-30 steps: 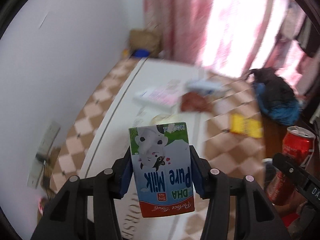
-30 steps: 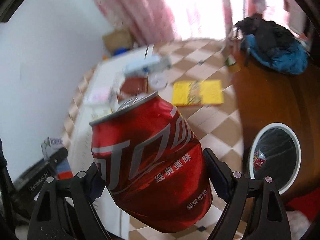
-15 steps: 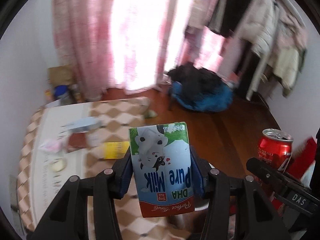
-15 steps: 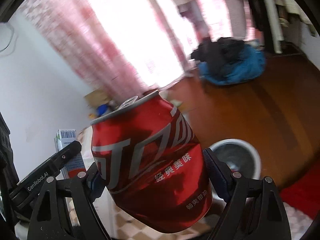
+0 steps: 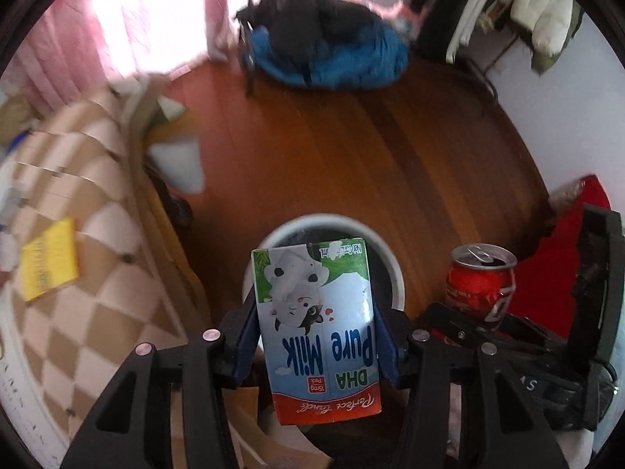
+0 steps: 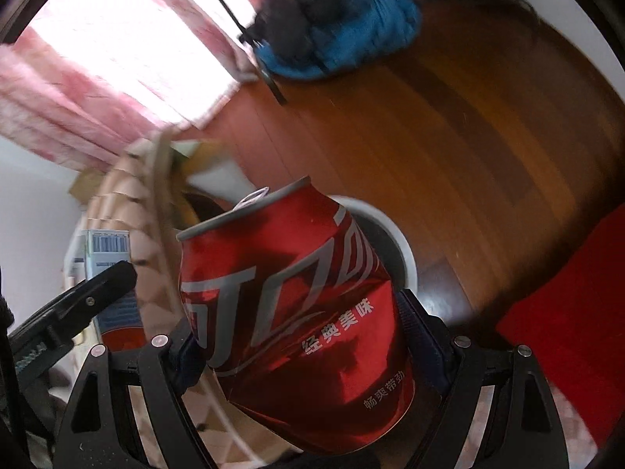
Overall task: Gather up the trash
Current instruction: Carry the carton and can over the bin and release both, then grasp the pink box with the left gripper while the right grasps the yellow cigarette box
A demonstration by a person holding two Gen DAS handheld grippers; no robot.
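Observation:
My left gripper is shut on a blue and white milk carton, held upside down above a white-rimmed trash bin on the wooden floor. My right gripper is shut on a dented red cola can, also above the bin. The can shows in the left wrist view to the right of the carton. The carton shows in the right wrist view at far left.
A bed with a brown and white checkered cover lies to the left, with a yellow booklet on it. A blue and black heap of clothes lies on the floor far ahead. A red mat lies to the right.
Both grippers swung away from the bed and tilted down toward the floor. The bin now lies straight under the carton and the can. Both holds are unchanged.

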